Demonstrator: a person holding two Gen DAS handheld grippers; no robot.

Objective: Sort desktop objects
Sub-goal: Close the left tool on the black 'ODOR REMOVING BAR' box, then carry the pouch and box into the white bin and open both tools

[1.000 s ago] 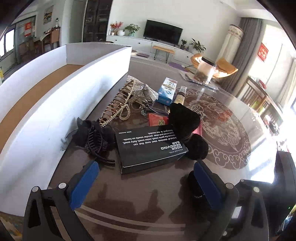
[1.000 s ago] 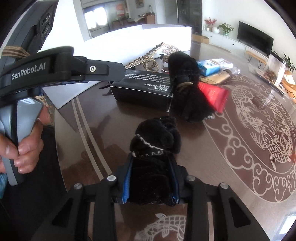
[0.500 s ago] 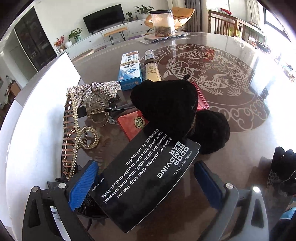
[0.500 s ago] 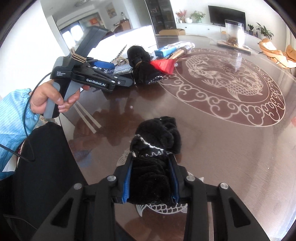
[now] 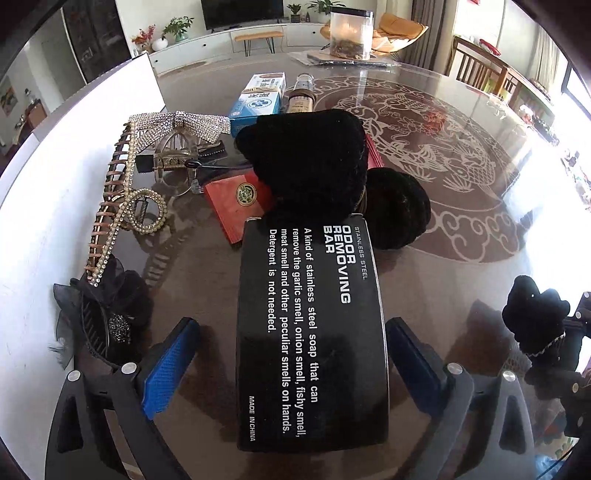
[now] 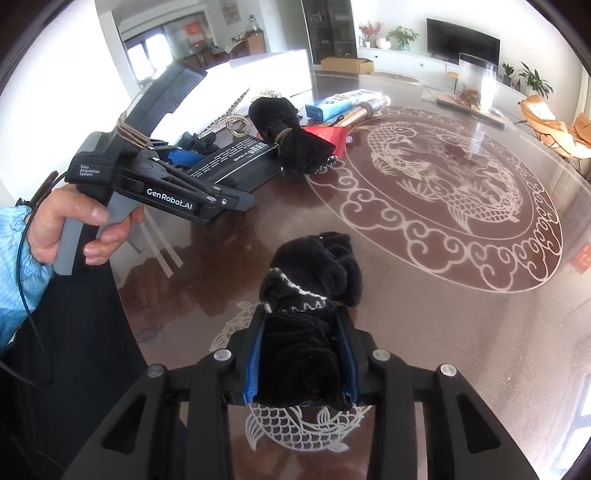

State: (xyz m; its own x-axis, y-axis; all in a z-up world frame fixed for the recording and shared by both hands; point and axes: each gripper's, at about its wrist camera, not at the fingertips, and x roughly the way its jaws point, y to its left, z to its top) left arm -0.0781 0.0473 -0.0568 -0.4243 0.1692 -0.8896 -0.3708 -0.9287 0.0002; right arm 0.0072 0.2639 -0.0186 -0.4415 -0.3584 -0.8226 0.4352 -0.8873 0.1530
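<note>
Left gripper (image 5: 288, 365) straddles the black box (image 5: 310, 332) on the bench (image 5: 461, 258), jaws just closing but not touching, lining up a grab, while right gripper (image 6: 301, 354) stays clamped on a black pouch (image 6: 310, 295).

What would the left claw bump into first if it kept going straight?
Probably the black box: it already lies between the open left claw pads, which have just been closing and aren't touching it yet.

television (image 6: 463, 34), potted plant (image 6: 402, 37), orange chair (image 6: 554, 129)
</note>
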